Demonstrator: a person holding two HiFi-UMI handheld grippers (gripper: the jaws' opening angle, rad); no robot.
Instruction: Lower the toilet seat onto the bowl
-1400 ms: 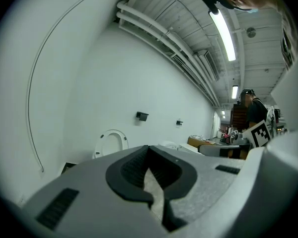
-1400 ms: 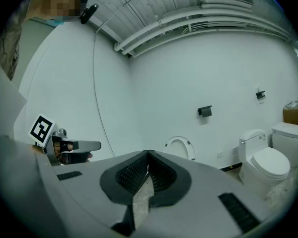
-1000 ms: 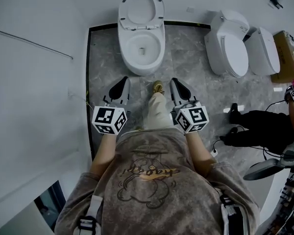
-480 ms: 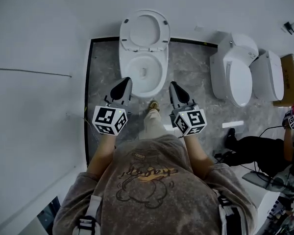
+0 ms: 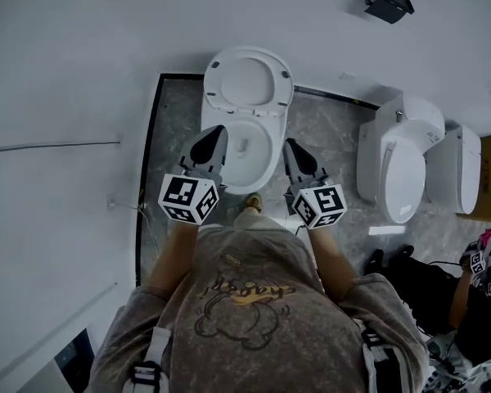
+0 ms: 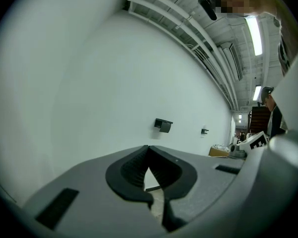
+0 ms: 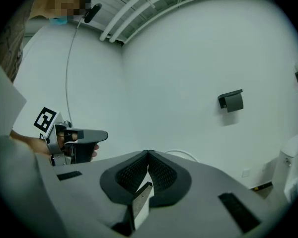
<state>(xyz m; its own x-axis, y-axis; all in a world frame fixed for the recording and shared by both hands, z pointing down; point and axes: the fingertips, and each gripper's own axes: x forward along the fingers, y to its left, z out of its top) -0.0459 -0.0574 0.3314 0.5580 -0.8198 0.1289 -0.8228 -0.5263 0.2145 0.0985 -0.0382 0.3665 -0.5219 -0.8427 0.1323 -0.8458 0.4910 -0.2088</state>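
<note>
You have the toilet seat (image 5: 283, 84) standing upright at the back of the bowl (image 5: 245, 185), leaning toward the wall, with the bowl open below it on the grey tiled floor (image 5: 173, 137). Your left gripper (image 5: 217, 132) hovers over the bowl's left rim and your right gripper (image 5: 289, 145) over its right rim, both short of the seat and touching nothing. Each claw is pinched fully together with nothing between its pads; both gripper views show the tips meeting against bare white wall. Treat the seat as a stiff, smooth plastic ring: light enough to tip with one claw, but glossy and likely slippery, and it will swing freely on its rear hinge once past upright. From above it is hard to tell the ring from the lid behind it, so it may be that the two sit flush and you will need to pick off only the front one. Your best hold is probably the free top edge of the ring, near its middle, either hooked with closed tips or pinched once you open a claw. Guide it down rather than letting it fall, since a dropped seat could slam on the ceramic
</note>
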